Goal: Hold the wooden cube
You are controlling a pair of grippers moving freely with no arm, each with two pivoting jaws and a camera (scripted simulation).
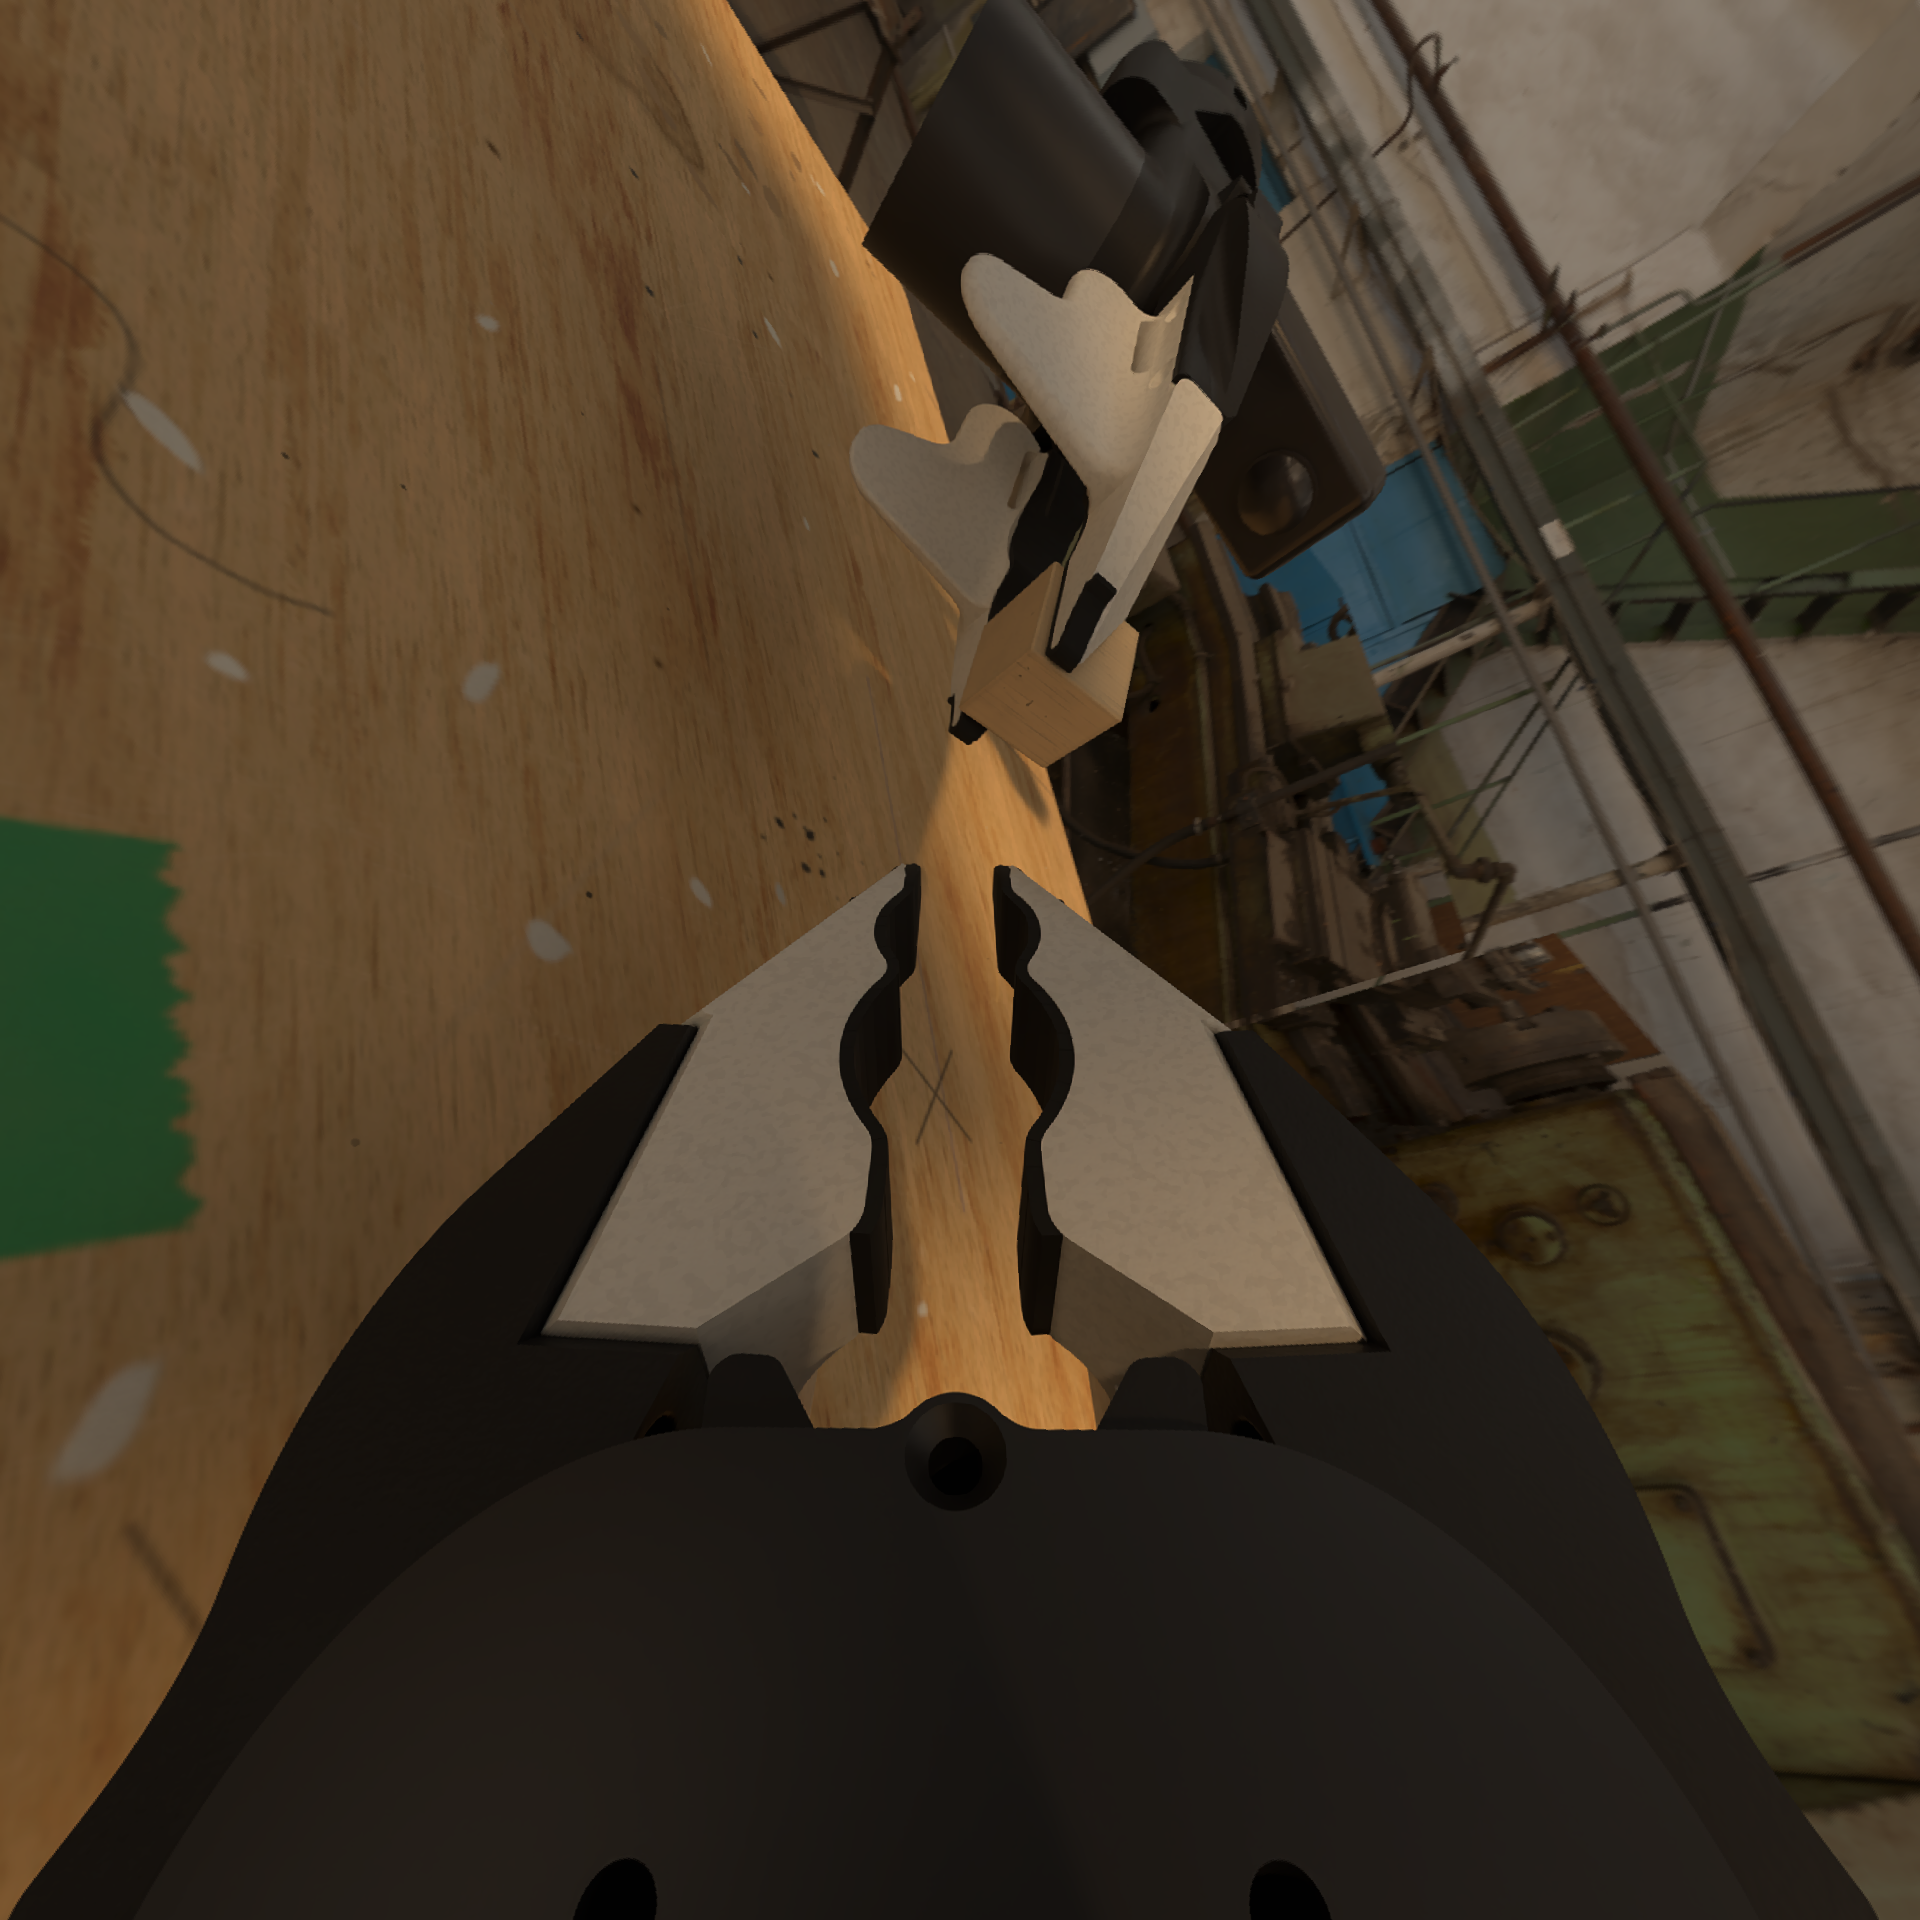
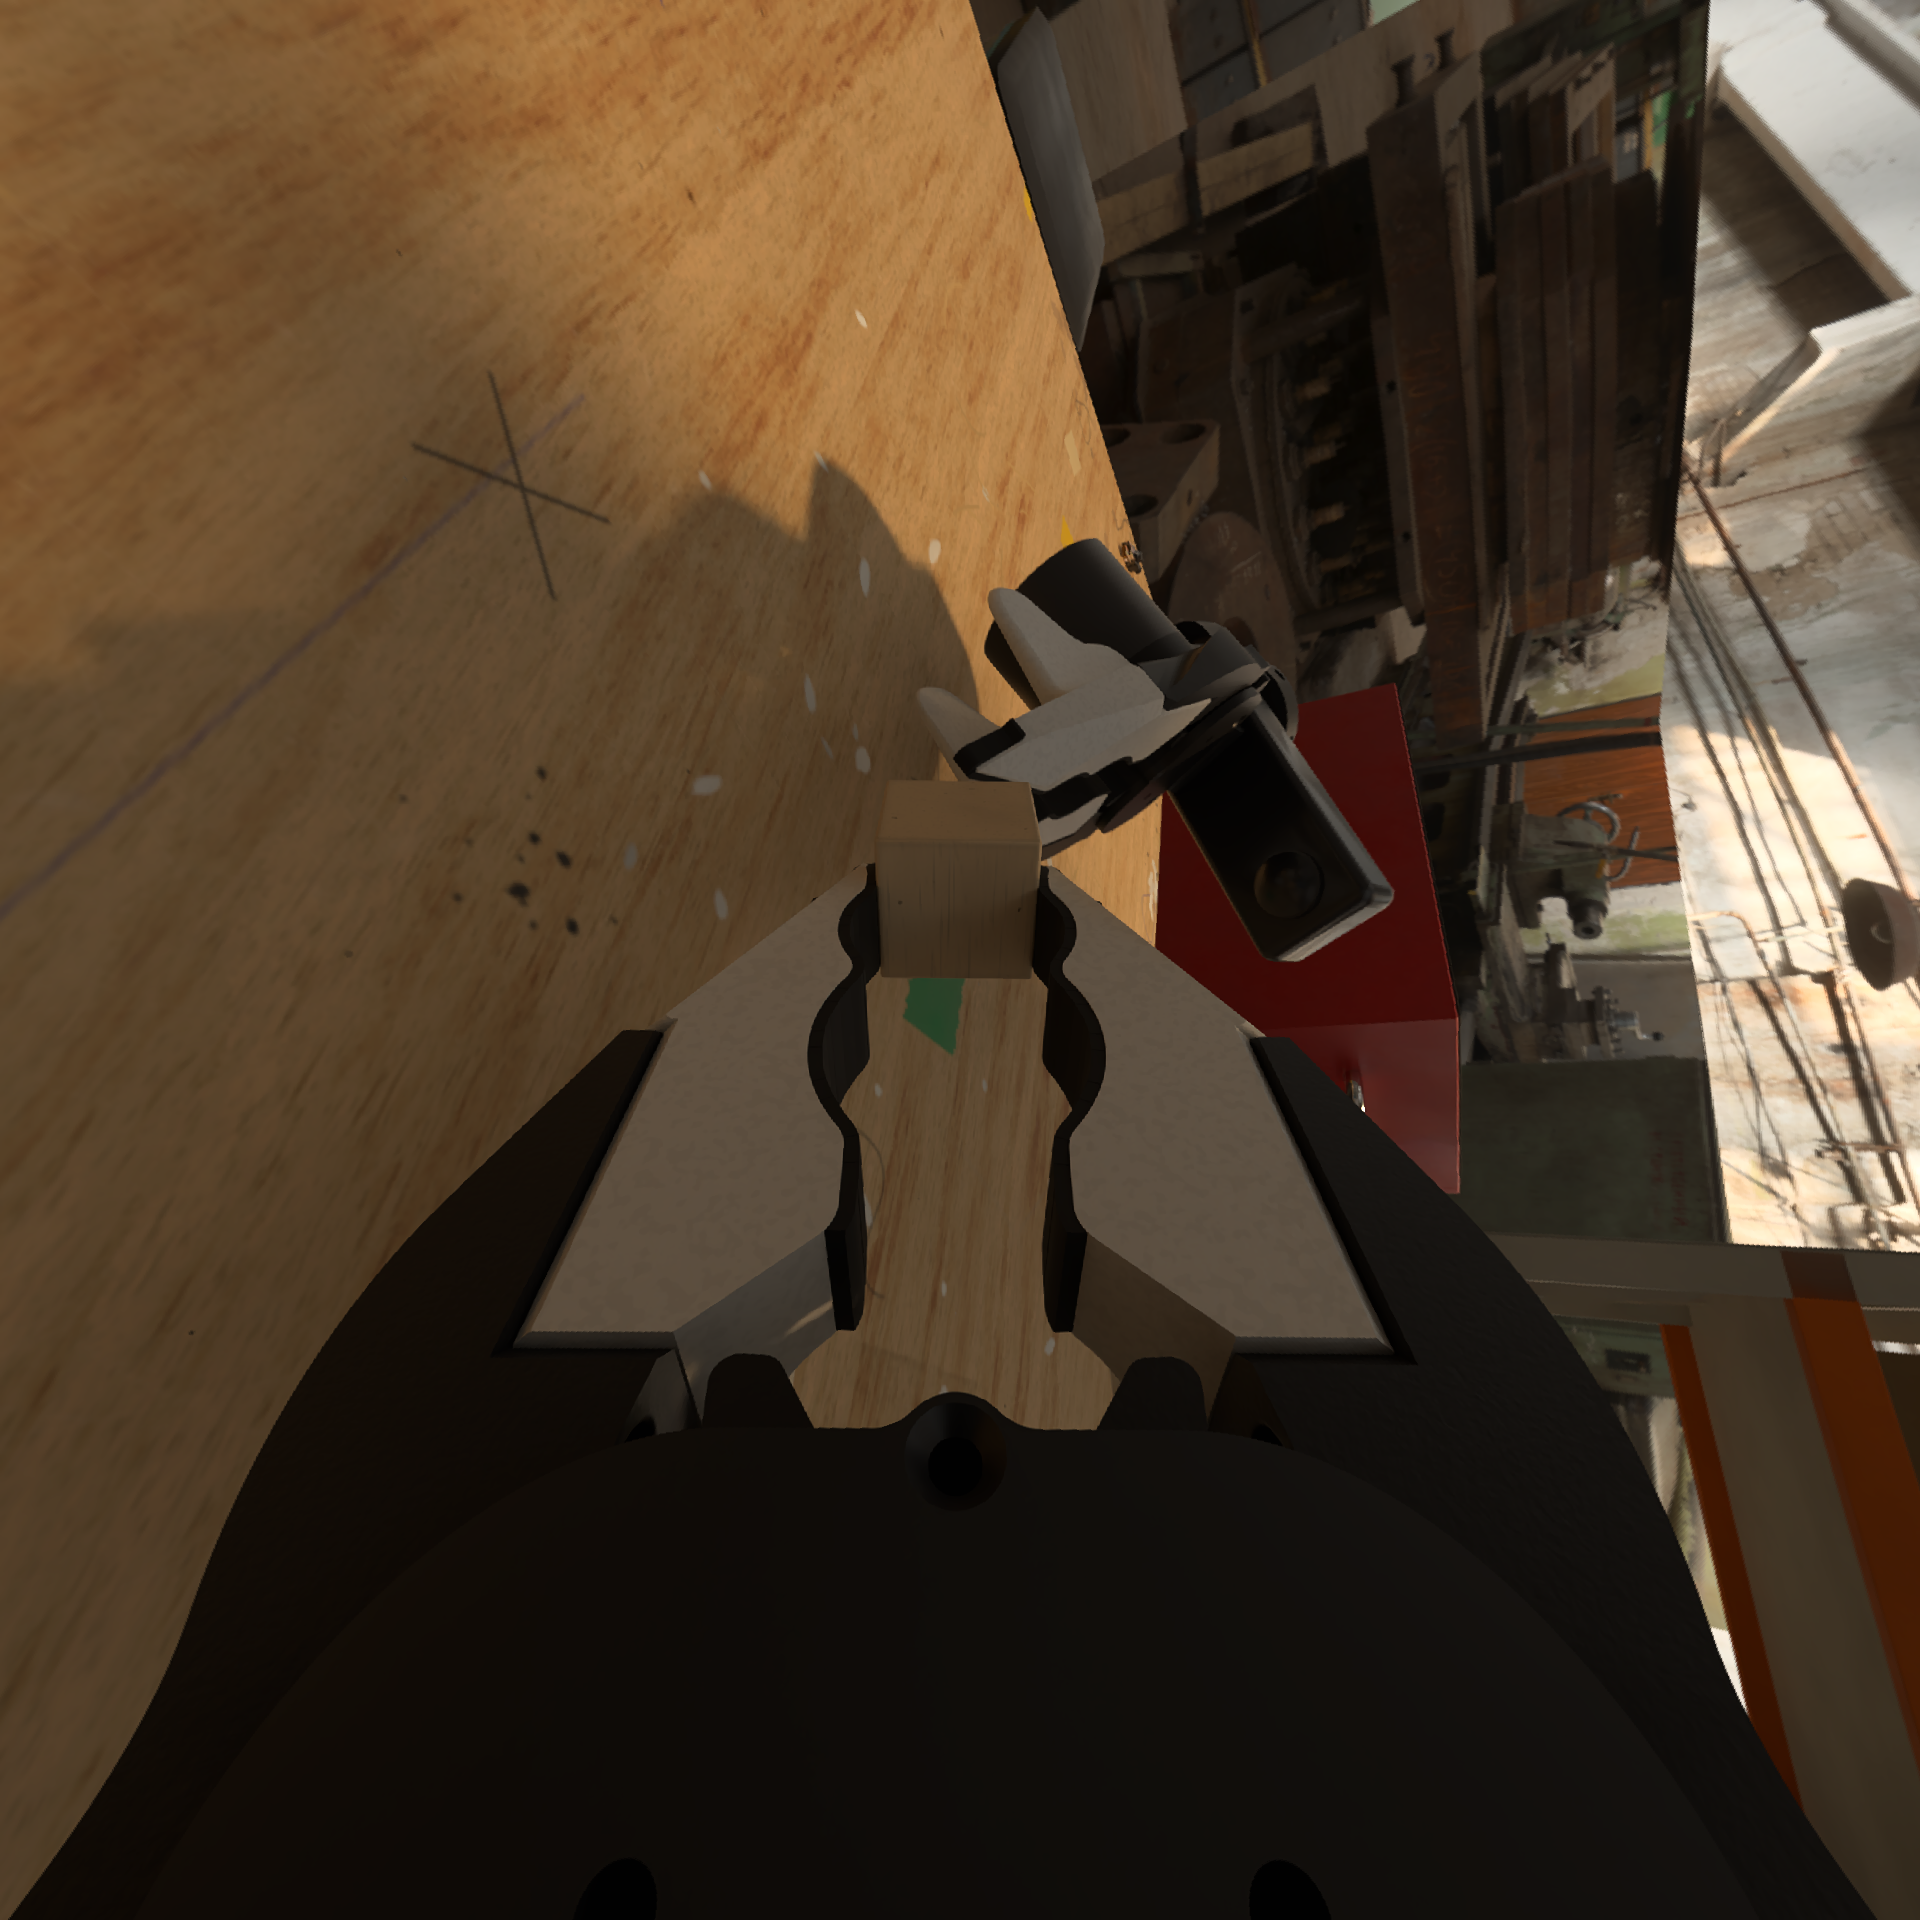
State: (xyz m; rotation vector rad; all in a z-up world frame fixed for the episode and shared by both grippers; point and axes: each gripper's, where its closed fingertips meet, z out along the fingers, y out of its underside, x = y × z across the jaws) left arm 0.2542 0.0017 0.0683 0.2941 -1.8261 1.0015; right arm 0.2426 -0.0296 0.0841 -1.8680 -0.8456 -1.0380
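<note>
Right wrist view, and close in the right gripper (image 2: 957,883) has the wooden cube (image 2: 956,894) pinched between its fingers (image 2: 764,1039), right at the tips, lifted clear of the counter (image 2: 364,727). Beneath the cube, a scrap of green tape (image 2: 935,1013) shows on the wood. Just past the cube, the left gripper (image 2: 997,774) comes in from the right, its fingertips near the cube's far side. Out left on the counter, a pencilled cross (image 2: 514,483); beyond the edge, a red box (image 2: 1351,883).

Over to the left wrist view: the left gripper (image 1: 957,883) has its fingers (image 1: 790,1091) set to a narrow gap, holding nothing, counter (image 1: 416,520) showing between them. Further on, the wooden cube (image 1: 1044,691) sits gripped in the right gripper (image 1: 1023,681), above the counter's edge. Green tape (image 1: 88,1039) lies far left.
</note>
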